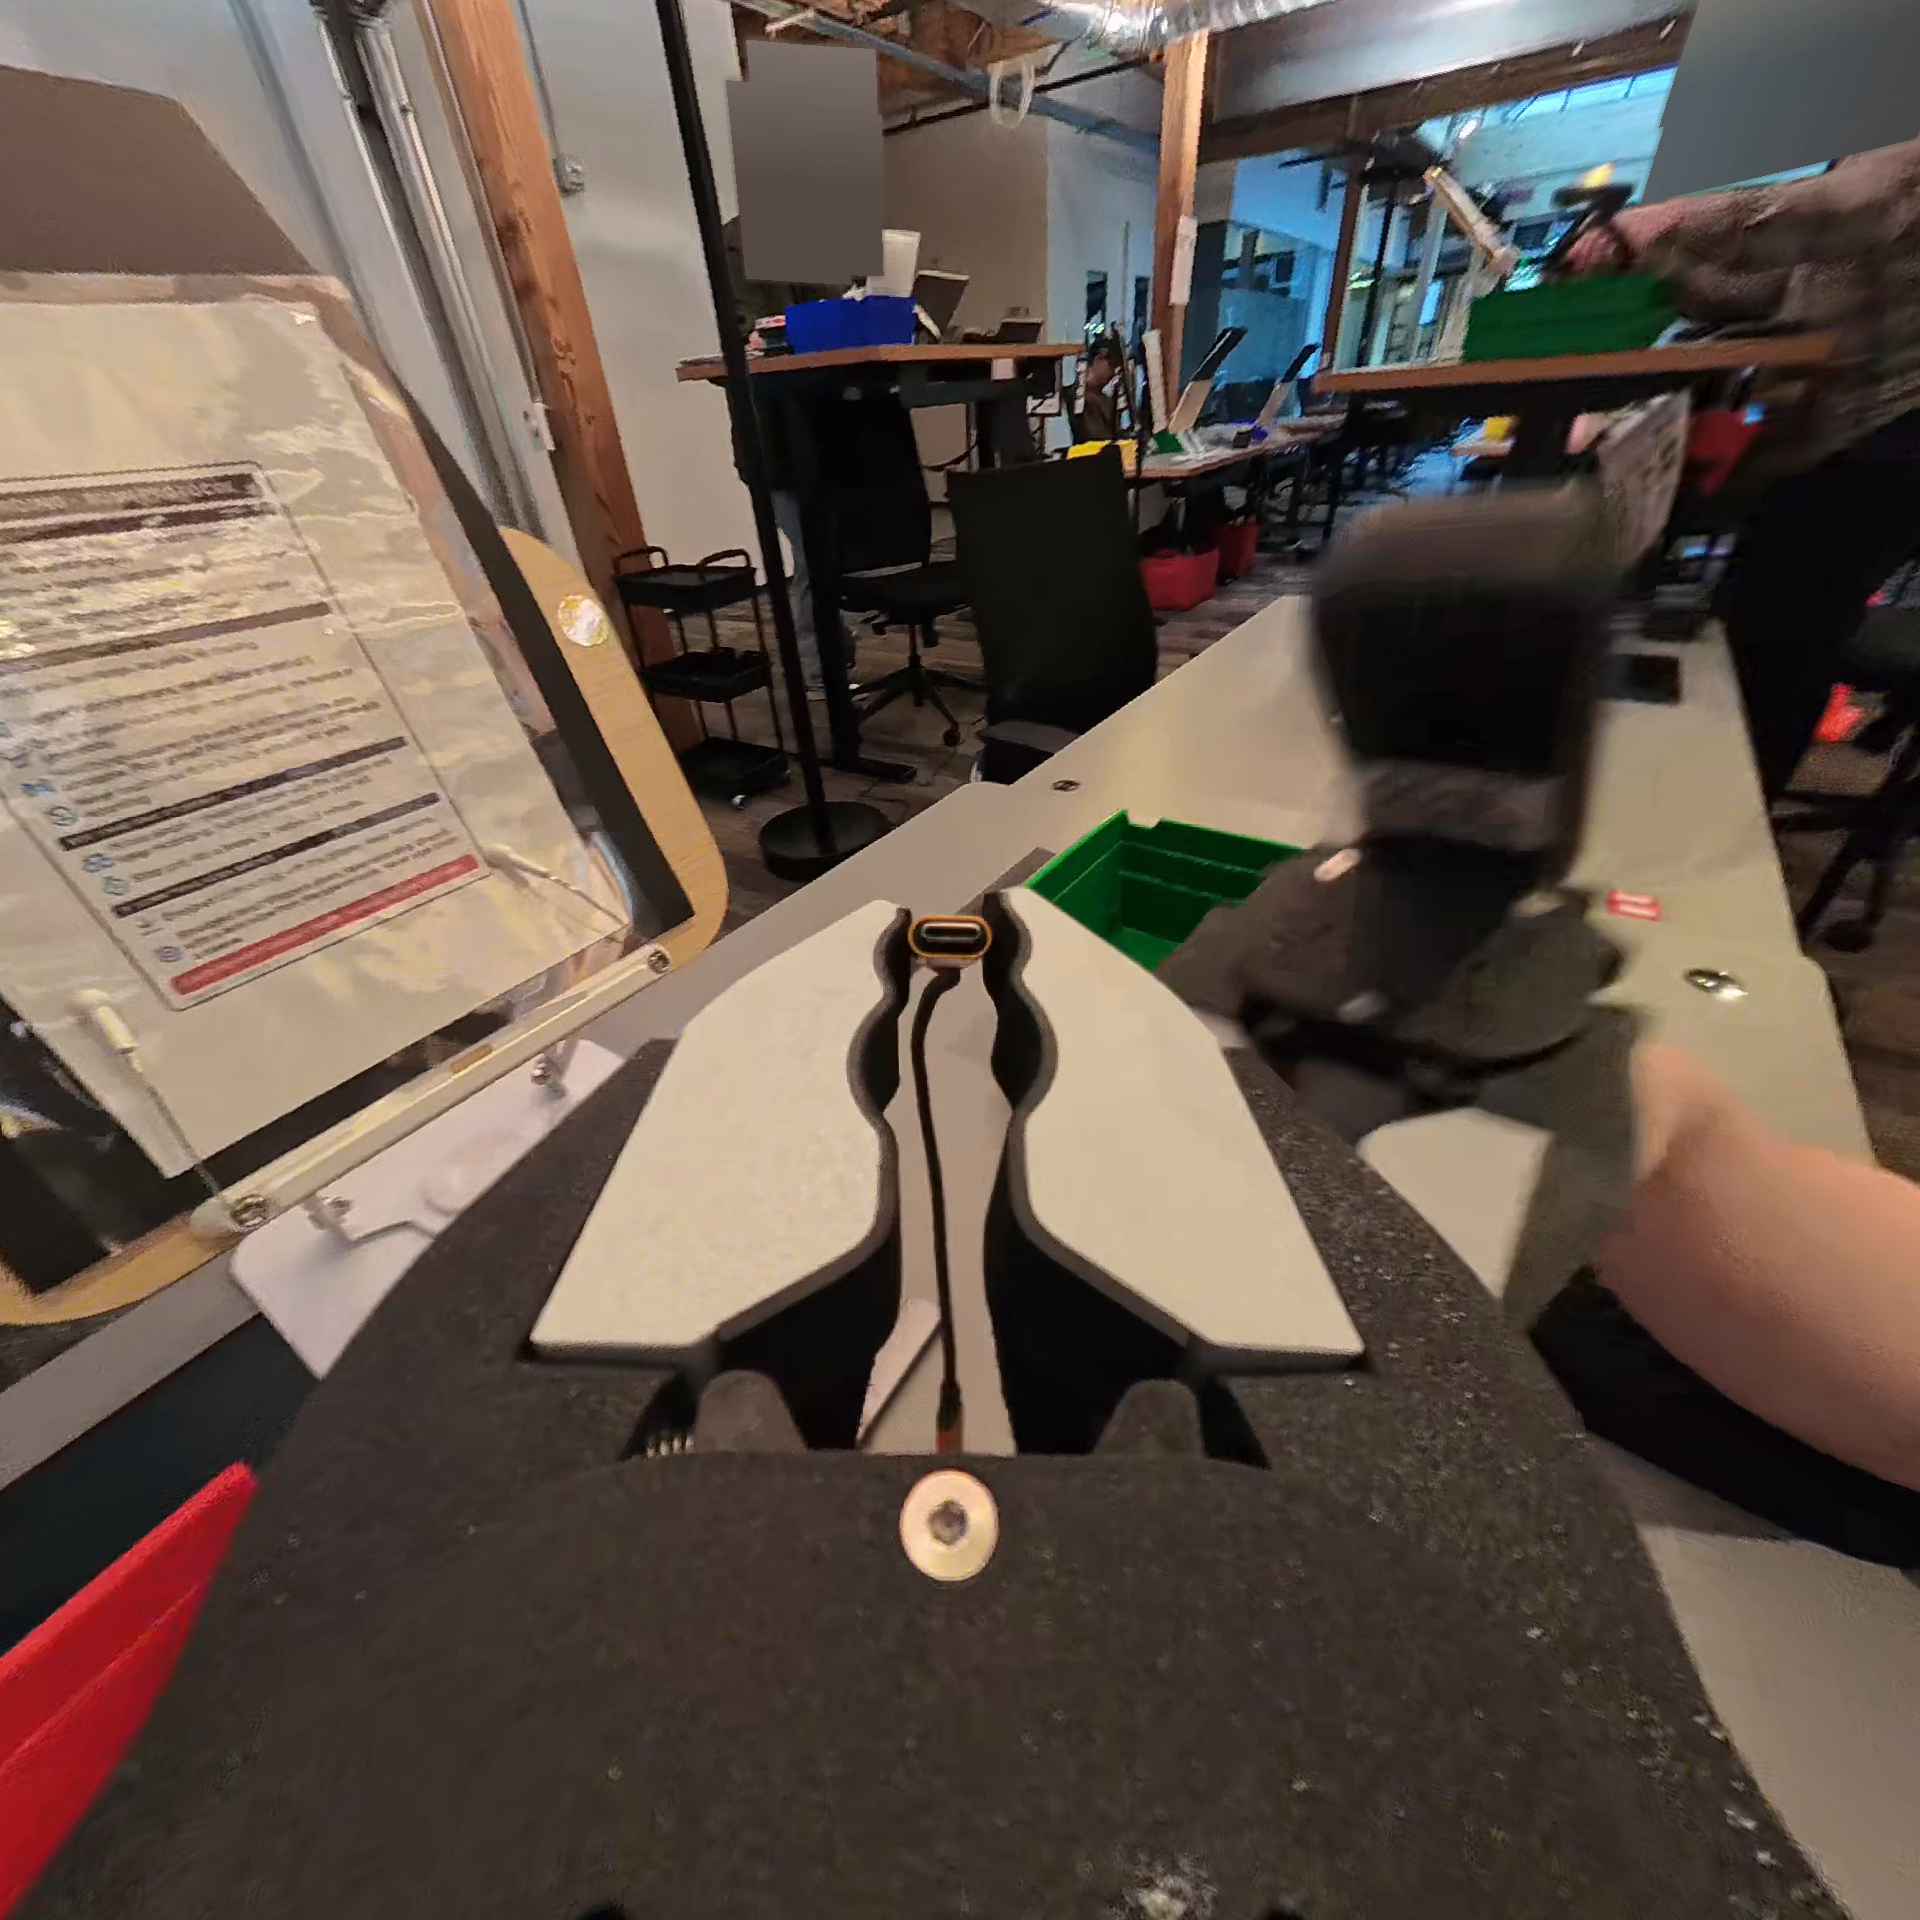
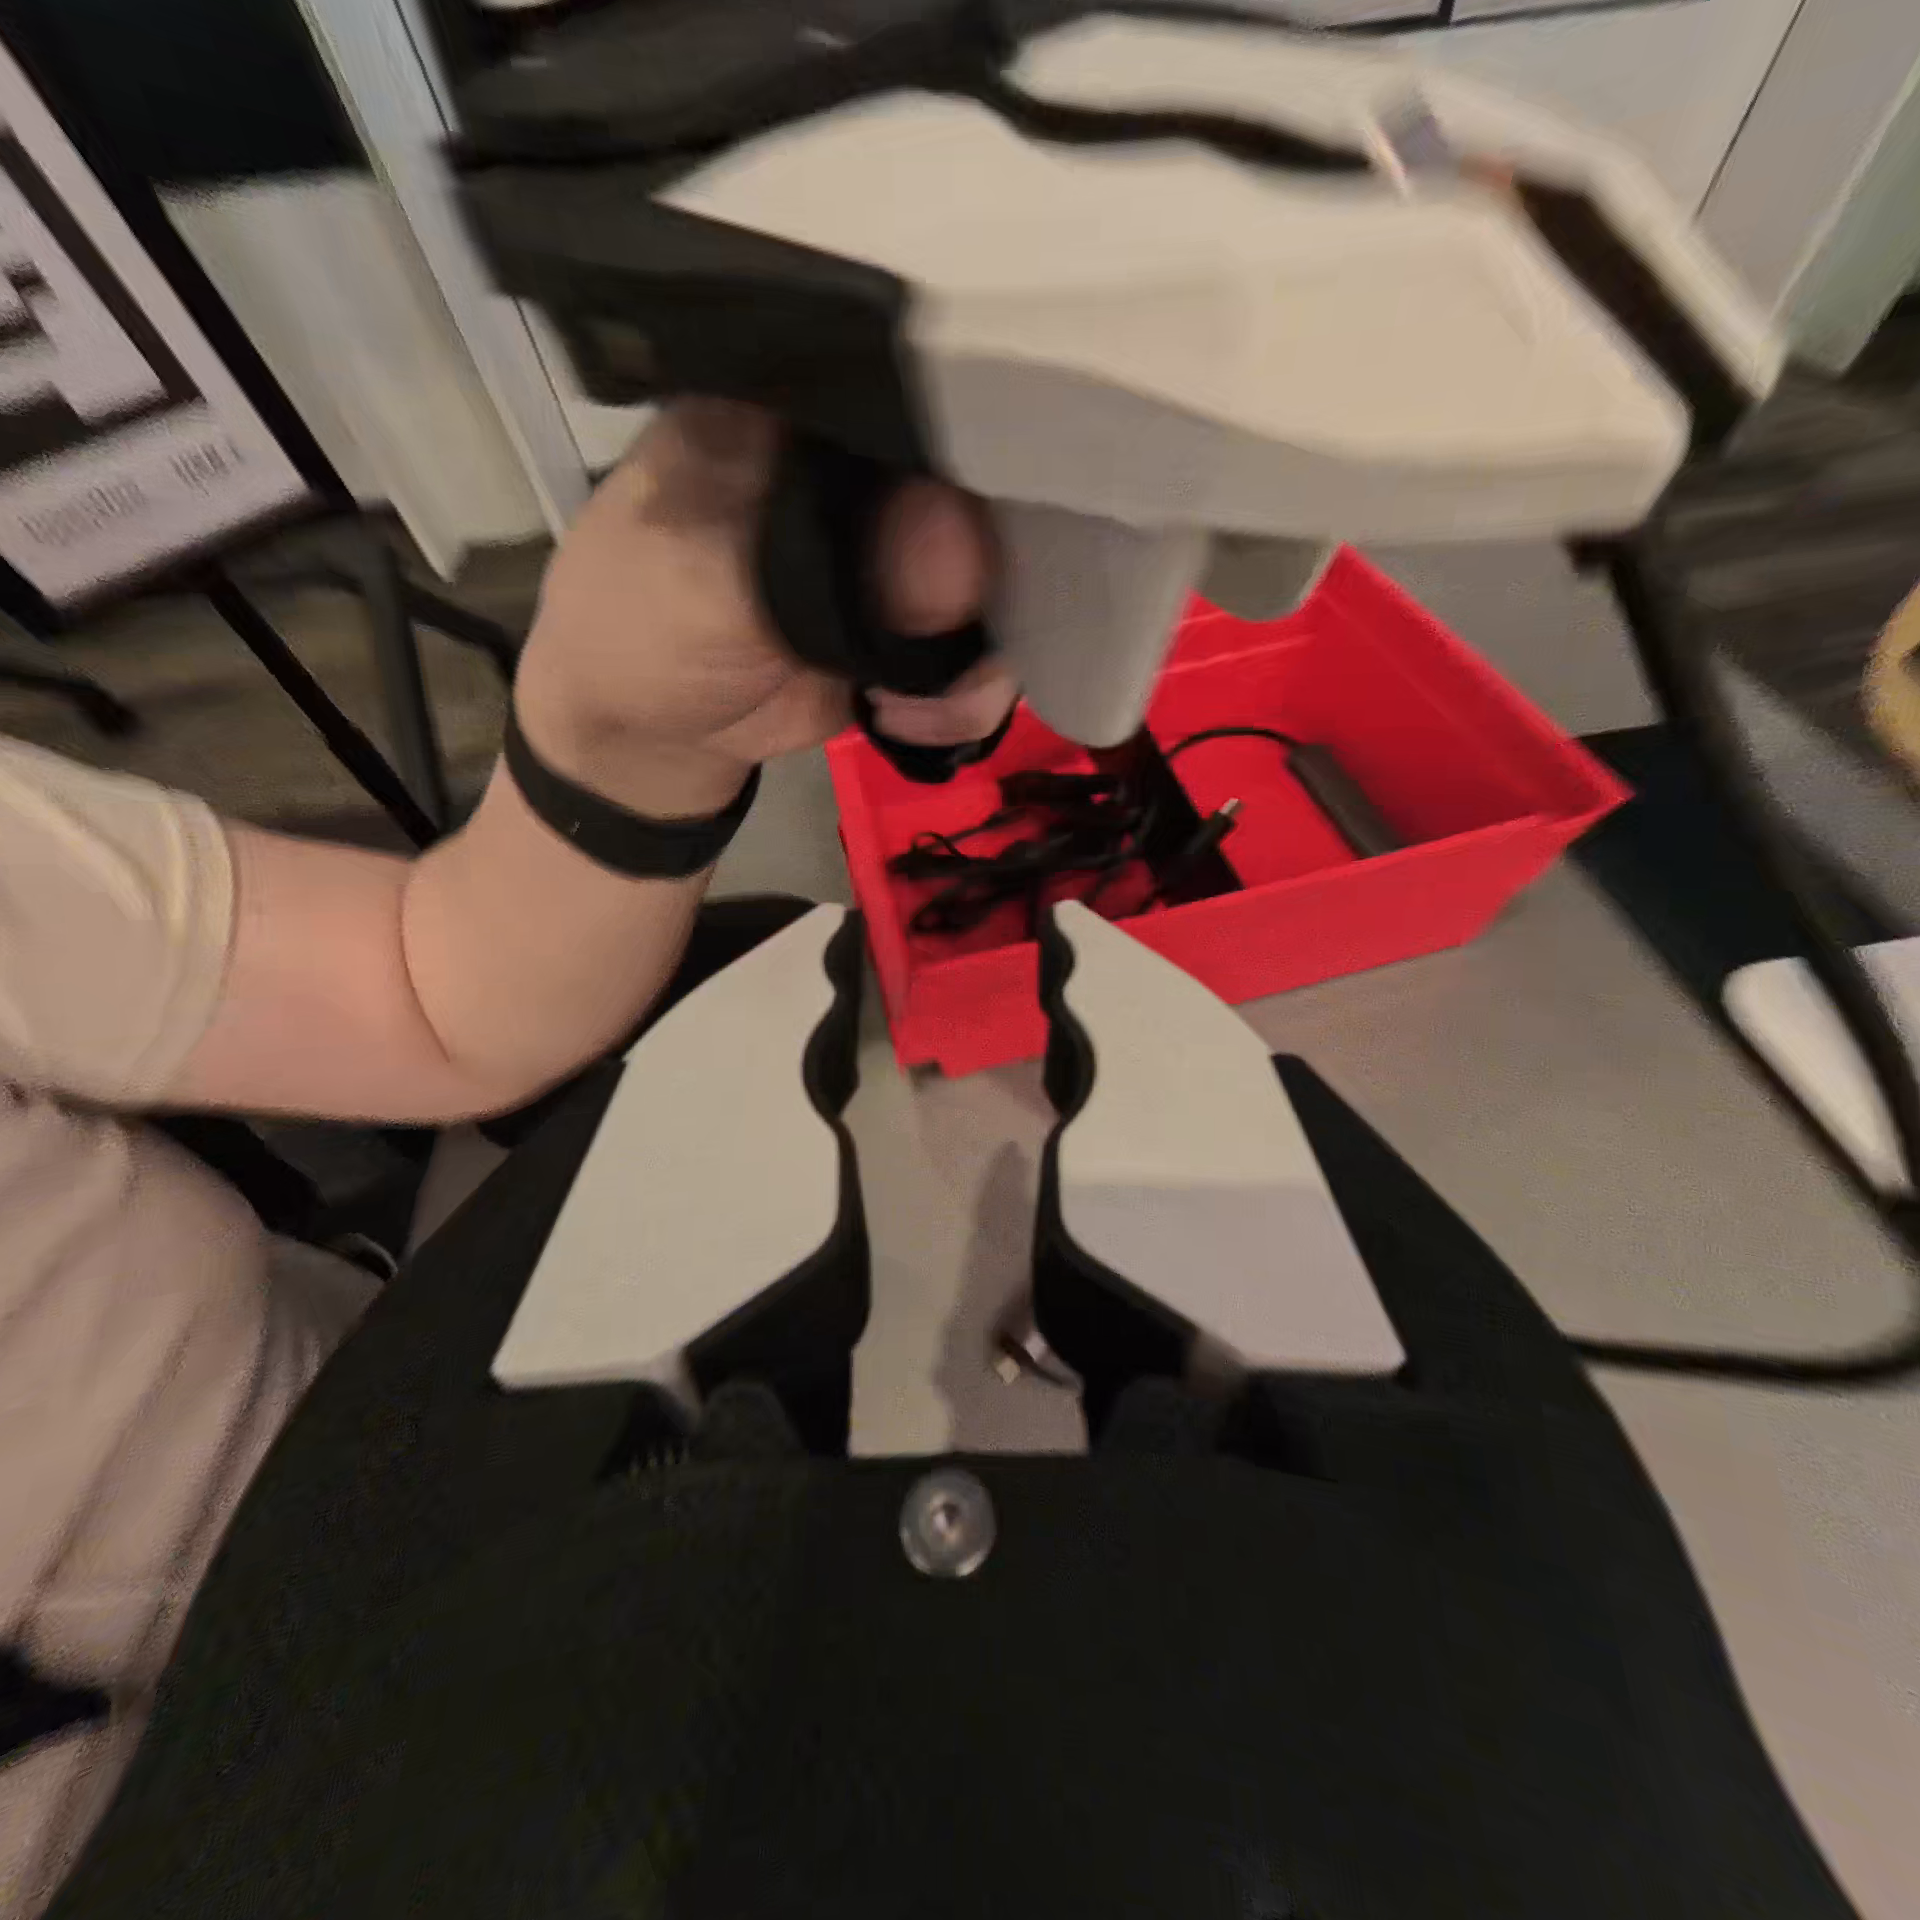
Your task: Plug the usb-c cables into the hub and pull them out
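My left gripper [image 1: 949, 920] is shut on a USB-C plug [image 1: 949, 938] with an orange-rimmed tip. The plug faces forward at the fingertips, and its thin black cable [image 1: 928, 1143] runs back between the fingers. In the right wrist view the left gripper [image 2: 1434, 151] is blurred and held high by a hand [image 2: 675, 644]. My right gripper [image 2: 951, 935] is open and empty above the near wall of a red bin [image 2: 1351, 935]. The bin holds tangled black cables [image 2: 1039, 842] and a dark bar-shaped hub [image 2: 1340, 795]. The right gripper also shows blurred in the left wrist view [image 1: 1455, 727].
A green bin [image 1: 1143, 883] with dividers sits on the grey table [image 1: 1195, 717] ahead of my left gripper. A laminated sheet on a board [image 1: 260, 727] stands at the left. A thick black cable [image 2: 1766, 1039] loops over the table at the right. My hands' fingertips stand some 11 cm from each other.
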